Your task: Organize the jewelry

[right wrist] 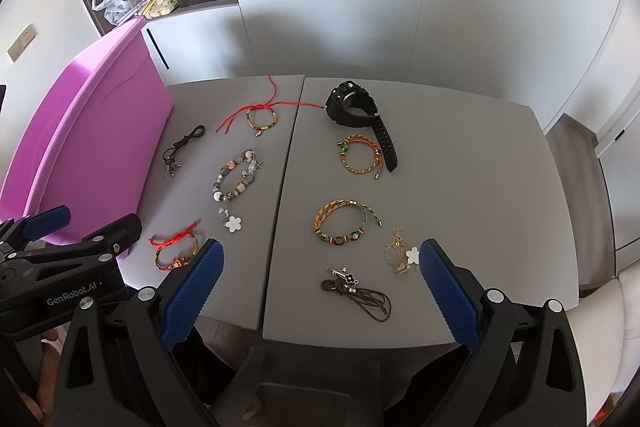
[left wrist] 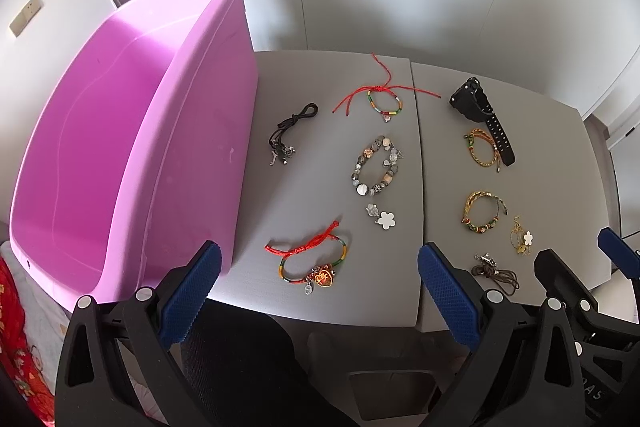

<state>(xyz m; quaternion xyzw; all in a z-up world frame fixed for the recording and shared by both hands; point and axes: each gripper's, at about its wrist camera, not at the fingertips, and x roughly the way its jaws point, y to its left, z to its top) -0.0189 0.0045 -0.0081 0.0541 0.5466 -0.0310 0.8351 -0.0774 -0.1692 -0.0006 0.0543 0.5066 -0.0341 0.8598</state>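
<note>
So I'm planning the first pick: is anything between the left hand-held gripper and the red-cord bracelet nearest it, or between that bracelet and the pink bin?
Nothing visible. The left hand-held gripper is open with the red-cord bracelet lying just ahead, on bare grey table. The pink bin stands directly left of it, its top open.

Tub (left wrist: 132, 131): smooth, semi-gloss pink plastic. Table (right wrist: 460, 195): matt grey. Watch (right wrist: 352, 109) at 12 o'clock: matt black. Gripper pads (right wrist: 192, 291): textured blue.
</note>
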